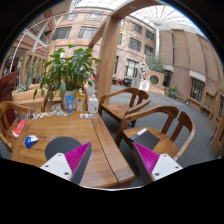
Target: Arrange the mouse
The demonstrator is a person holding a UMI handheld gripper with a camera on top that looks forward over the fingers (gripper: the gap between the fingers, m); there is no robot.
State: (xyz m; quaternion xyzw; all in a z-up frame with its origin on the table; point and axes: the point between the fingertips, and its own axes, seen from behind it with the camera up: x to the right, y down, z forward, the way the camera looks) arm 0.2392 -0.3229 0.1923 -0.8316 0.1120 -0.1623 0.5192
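Observation:
A small blue-and-white mouse [31, 141] lies on the wooden table [70, 128], to the left of my fingers and a little ahead of them. A dark round mouse mat [60, 148] lies just right of it, partly behind my left finger [68, 162]. My gripper [112, 160] is open and empty, held above the table's near right corner, with a wide gap between the pink pads. The right finger [152, 160] hangs over the chair beside the table.
A potted plant [68, 68], a blue cup [70, 101] and a clear bottle [92, 102] stand at the table's far end. A red object [18, 127] lies at the left. Wooden chairs [150, 128] stand to the right. Buildings rise behind.

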